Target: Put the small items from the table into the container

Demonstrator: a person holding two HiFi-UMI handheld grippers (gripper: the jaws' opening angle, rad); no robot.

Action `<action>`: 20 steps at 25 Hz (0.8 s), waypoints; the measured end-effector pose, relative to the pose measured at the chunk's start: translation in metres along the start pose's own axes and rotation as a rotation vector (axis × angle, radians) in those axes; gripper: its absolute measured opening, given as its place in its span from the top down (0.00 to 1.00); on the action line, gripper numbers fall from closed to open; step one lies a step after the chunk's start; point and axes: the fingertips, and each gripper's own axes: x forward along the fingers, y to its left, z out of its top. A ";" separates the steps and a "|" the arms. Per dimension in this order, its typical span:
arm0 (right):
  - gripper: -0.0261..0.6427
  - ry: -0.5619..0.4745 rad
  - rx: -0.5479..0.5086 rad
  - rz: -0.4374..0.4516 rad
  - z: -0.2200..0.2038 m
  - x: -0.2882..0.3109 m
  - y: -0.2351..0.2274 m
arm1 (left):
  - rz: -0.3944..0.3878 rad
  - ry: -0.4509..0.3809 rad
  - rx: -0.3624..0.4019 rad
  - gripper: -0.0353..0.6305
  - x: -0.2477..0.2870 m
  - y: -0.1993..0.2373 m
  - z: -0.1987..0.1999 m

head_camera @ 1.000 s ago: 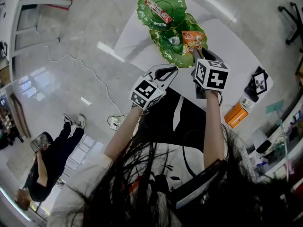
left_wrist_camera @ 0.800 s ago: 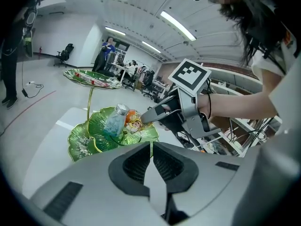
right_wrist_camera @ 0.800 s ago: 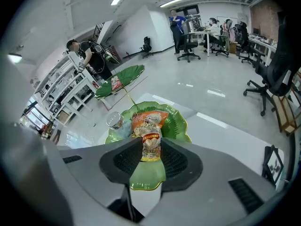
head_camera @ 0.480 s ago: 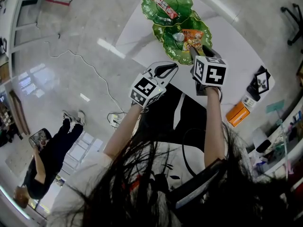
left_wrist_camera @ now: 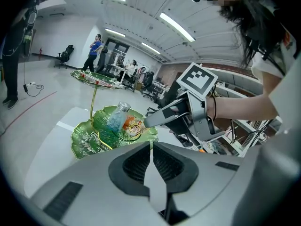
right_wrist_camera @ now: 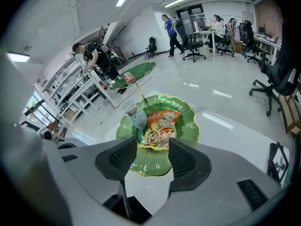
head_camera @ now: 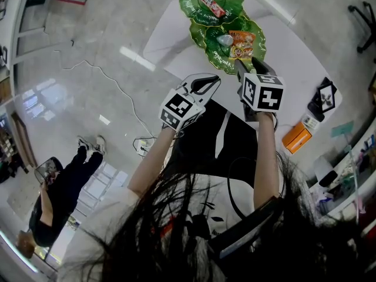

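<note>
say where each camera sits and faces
Head view: on the person's head, steeply down at the table; hair, forearms, left hand-held gripper and right hand-held gripper show.
Left gripper view: on the left one, facing the lower leaf tray; its shut jaws and the right one show.
Right gripper view: on the right one, down at the snack packet; its jaws, opening and empty, show.
Shared: both gripper views show tray, packet, bottle.

Glossy green dish; shiny plastic snack packet; clear plastic bottle.
</note>
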 end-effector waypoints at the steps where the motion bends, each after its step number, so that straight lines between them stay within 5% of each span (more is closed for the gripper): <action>1: 0.66 -0.002 0.008 0.000 -0.001 -0.002 -0.001 | 0.000 -0.001 0.001 0.93 0.000 -0.001 0.000; 20: 0.66 -0.021 0.036 0.074 -0.041 -0.059 0.008 | 0.013 -0.023 0.027 0.93 -0.012 -0.029 0.011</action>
